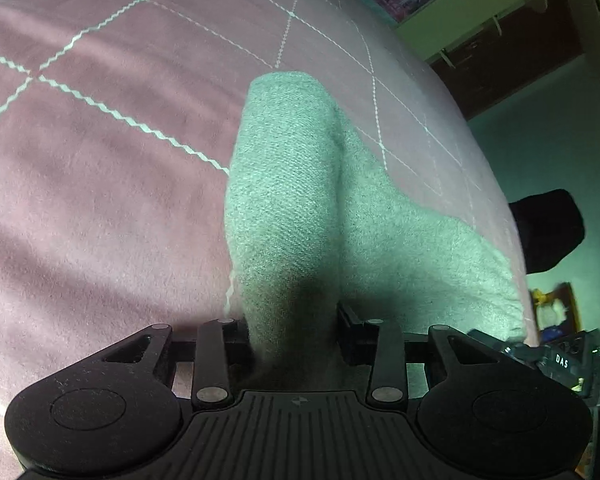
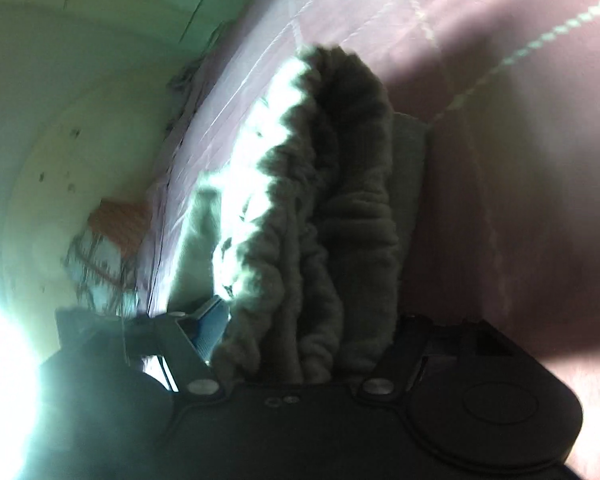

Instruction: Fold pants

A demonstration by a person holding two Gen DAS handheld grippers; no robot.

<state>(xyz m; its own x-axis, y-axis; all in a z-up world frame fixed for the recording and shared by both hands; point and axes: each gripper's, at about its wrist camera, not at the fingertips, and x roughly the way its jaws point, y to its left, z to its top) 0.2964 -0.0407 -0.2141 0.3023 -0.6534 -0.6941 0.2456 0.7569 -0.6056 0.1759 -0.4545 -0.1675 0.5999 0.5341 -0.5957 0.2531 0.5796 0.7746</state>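
My left claw (image 1: 296, 328) has its jaws drawn in on a thick fold of the pants (image 1: 288, 184), the grey-green knit running up from between them and away across the bed (image 1: 100, 200); I read that as a firm pinch. My right claw (image 2: 300, 344) stands wider, with the gathered, ruffled edge of the same pants, probably the elastic waistband (image 2: 340, 184), bunched between its fingers (image 2: 210, 322). The cloth fills the gap there, but the picture is blurred and half washed out by glare, so I judge it held rather than see the pads bite. Beyond the claws the garment lies on the pink blanket with its white zigzag stitching, near the bed's edge in the left wrist view, one long lobe doubled over on itself and a flatter part spreading beside it. Past the bed I can make out a green wall and a dark cabinet (image 1: 512, 52). As I judge it, the pants are gathered and partly doubled, not yet a neat flat packet: the fold in hand has still to be laid down and squared.
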